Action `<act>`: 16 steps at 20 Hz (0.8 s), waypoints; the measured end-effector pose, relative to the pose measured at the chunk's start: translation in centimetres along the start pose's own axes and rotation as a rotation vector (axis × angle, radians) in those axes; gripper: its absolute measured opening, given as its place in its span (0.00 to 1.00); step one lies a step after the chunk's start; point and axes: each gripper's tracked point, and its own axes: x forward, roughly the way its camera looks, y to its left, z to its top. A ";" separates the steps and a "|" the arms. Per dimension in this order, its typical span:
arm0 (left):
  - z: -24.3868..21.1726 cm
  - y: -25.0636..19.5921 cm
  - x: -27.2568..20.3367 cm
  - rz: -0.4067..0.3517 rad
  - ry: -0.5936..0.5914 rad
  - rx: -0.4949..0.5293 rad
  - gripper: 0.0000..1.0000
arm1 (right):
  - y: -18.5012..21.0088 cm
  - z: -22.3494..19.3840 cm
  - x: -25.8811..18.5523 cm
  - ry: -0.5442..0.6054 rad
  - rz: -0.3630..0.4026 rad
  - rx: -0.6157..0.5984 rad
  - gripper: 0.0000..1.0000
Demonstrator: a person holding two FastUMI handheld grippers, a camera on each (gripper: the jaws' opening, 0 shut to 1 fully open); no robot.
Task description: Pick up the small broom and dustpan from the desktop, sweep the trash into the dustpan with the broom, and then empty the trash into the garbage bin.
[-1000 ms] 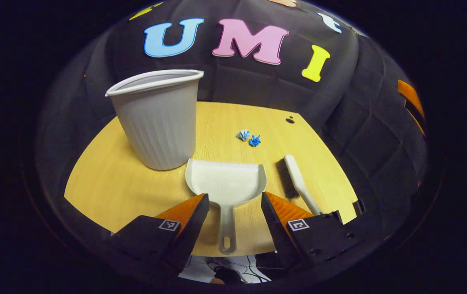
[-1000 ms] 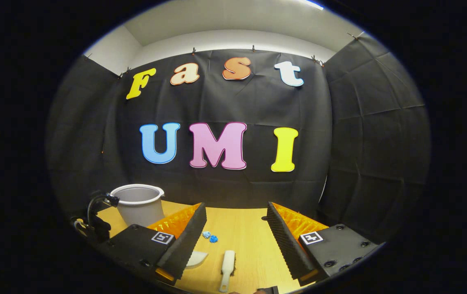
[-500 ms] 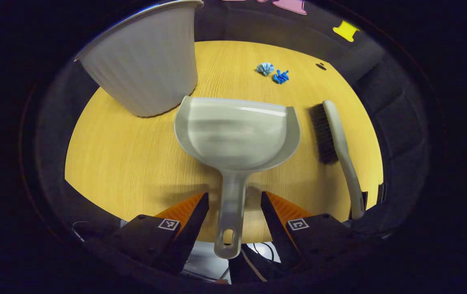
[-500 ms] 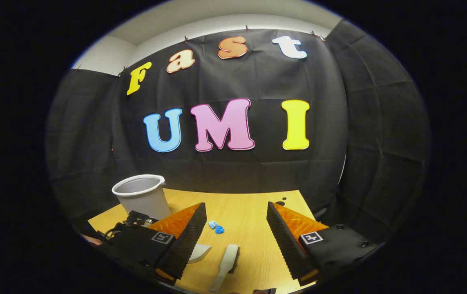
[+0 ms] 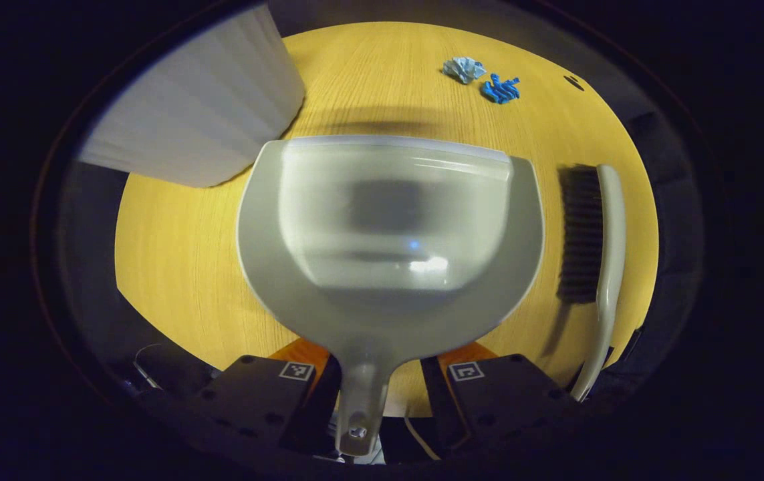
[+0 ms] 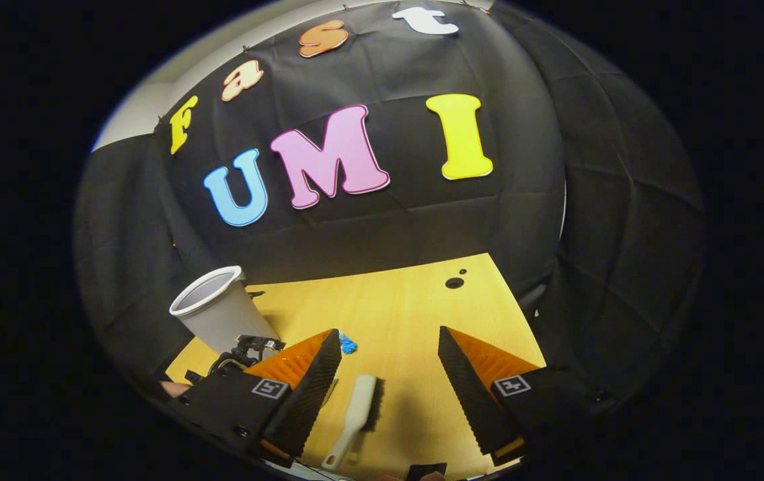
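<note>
So the pale grey plastic dustpan [image 5: 388, 234] lies flat on the light wooden tabletop [image 5: 174, 254], long axis running straight away from the left gripper [image 5: 375, 384]: the handle points back at the camera and the wide open mouth faces the far side of the tabletop. In the left gripper view the handle sits right in the gap between the two fingers [image 5: 311, 394], which are apart. They're close on either side of it, but I honestly can't tell whether they touch it yet.

Just beside the pan, on its right in that view, is the small white-handled broom with dark bristles [image 5: 595, 240]. It lies roughly parallel to the dustpan, bristles turned toward the pan, handle end toward the near edge. Up past the mouth are two bits of crumpled blue paper trash [image 5: 485, 79], close together and well apart from the pan. The white ribbed plastic garbage bin [image 5: 201, 113] stands at the far left, just beside the pan's left corner.

In the right gripper view the right gripper [image 6: 388, 394] hangs above the tabletop with its fingers [image 6: 301, 407] spread wide and nothing between them. The broom lies below the gap, handle toward the camera and tilted a bit left.
</note>
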 end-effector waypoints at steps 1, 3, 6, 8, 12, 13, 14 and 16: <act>0.3 0.0 0.2 -0.003 0.014 0.018 0.49 | -0.1 -0.4 0.1 0.015 -0.008 -0.003 0.95; 0.3 0.4 -0.2 0.003 0.029 0.054 0.31 | 0.1 -1.3 0.4 0.048 -0.029 -0.009 0.95; 0.0 1.2 0.1 -0.003 0.009 0.114 0.30 | 2.1 -3.3 0.7 0.121 -0.046 0.005 0.95; -0.3 1.9 0.2 -0.011 -0.008 0.175 0.31 | 4.2 -6.8 0.8 0.231 -0.067 -0.003 0.95; -0.9 3.6 0.6 -0.036 -0.044 0.290 0.31 | 6.6 -12.6 -0.2 0.429 -0.131 -0.018 0.96; -0.9 4.0 0.8 -0.049 -0.063 0.322 0.28 | 7.2 -13.6 -0.5 0.460 -0.148 -0.013 0.96; -1.2 4.3 0.7 -0.067 -0.083 0.348 0.29 | 7.6 -14.9 -0.8 0.501 -0.174 -0.024 0.96; -1.3 4.7 0.9 -0.083 -0.115 0.388 0.28 | 7.8 -18.7 -1.4 0.609 -0.199 -0.073 0.96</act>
